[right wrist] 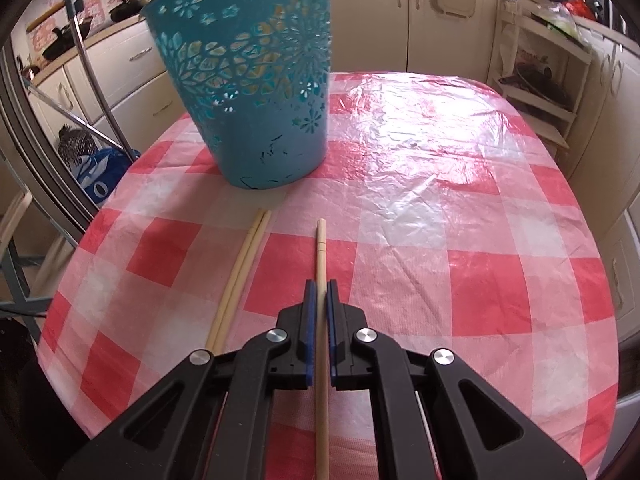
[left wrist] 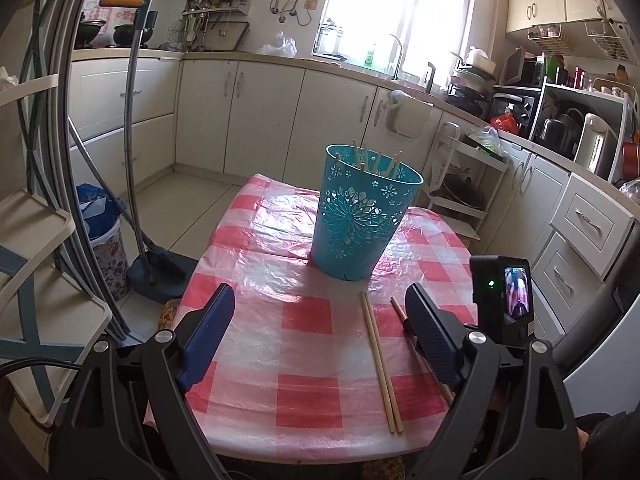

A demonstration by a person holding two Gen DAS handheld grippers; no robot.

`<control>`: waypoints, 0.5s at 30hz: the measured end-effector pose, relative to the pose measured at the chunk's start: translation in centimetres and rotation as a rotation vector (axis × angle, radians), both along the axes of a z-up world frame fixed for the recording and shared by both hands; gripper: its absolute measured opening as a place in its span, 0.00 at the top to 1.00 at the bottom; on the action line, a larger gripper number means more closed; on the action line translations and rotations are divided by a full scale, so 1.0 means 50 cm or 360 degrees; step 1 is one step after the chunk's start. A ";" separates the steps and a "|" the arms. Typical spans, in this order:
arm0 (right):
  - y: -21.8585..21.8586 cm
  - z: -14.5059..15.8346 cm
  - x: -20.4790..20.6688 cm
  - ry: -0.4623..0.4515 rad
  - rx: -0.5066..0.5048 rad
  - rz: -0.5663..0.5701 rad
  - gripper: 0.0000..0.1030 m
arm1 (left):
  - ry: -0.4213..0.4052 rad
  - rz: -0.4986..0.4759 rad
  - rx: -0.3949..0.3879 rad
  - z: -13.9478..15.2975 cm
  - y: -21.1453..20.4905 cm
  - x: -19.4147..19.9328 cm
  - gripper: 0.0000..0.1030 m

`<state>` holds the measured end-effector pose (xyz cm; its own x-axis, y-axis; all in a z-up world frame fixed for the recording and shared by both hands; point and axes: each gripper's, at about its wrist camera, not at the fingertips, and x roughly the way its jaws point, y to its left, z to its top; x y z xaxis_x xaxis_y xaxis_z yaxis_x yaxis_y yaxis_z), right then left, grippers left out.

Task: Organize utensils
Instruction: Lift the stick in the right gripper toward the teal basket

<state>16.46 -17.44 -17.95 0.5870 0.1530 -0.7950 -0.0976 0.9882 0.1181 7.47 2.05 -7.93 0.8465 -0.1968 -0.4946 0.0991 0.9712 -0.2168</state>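
The right gripper [right wrist: 320, 294] is squeezed tight on one thin, pale wooden chopstick [right wrist: 320, 256]. The stick runs straight out between its two blue pads [right wrist: 308, 312], and its far end points toward the basket. In the left wrist view this gripper [left wrist: 416, 320] sits at the right side, low over the table, with the same stick [left wrist: 398, 308] poking out of it.

The left gripper [left wrist: 320, 304] has its fingers spread wide apart. Nothing is between them, only the cloth below.

Just left of the held stick lie two more pale wooden chopsticks [right wrist: 240, 276], side by side and touching each other, flat on the table. In the left wrist view this pair [left wrist: 378, 364] lies between the spread fingers, nearer the right one.

The table [left wrist: 304, 364] wears a shiny plastic cloth with red and white squares. There is lots of bare cloth on the right side and behind the basket. The near edge of the table curves just under the grippers.

The tall round teal plastic basket with flower-shaped holes [left wrist: 360, 220] stands upright on the table, past the ends of the sticks. Several wooden chopsticks [left wrist: 376, 162] stand in it, leaning, with their tops above the rim.

Around the table are cream kitchen cupboards [left wrist: 260, 112]. A long-handled dustpan [left wrist: 156, 268] stands on the floor to the left.
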 end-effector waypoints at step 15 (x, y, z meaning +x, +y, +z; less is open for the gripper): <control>-0.061 0.053 -0.021 -0.0110 0.0339 -0.0074 0.94 | 0.0037 0.0001 0.0003 -0.006 -0.009 0.007 0.15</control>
